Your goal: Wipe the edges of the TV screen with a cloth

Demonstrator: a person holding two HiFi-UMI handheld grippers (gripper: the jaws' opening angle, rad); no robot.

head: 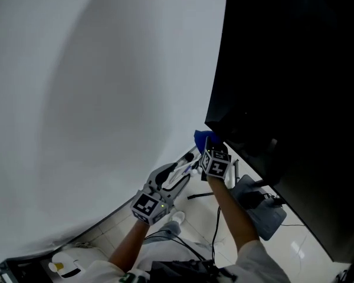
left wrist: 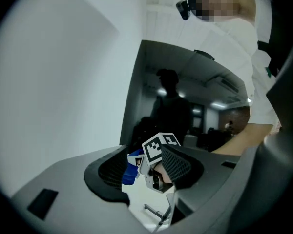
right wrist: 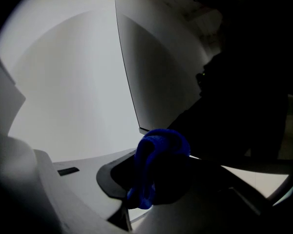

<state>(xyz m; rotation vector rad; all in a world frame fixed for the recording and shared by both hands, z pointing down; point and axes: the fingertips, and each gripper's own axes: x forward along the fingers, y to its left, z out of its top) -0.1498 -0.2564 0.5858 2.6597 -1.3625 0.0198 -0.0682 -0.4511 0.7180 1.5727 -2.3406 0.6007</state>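
Observation:
The black TV screen fills the right of the head view, and its lower left corner stands out against the white wall. My right gripper is shut on a bunched blue cloth, which it holds just under that corner. In the right gripper view the blue cloth bulges between the jaws, below the TV's left edge. My left gripper is open and holds nothing. It sits just left of and below the right one. The left gripper view shows the blue cloth and the right gripper's marker cube beyond its open jaws.
A white wall lies left of the TV. Below the screen stands a grey stand base with black cables on the tiled floor. A white shoe is near my forearms. The screen reflects a person's silhouette.

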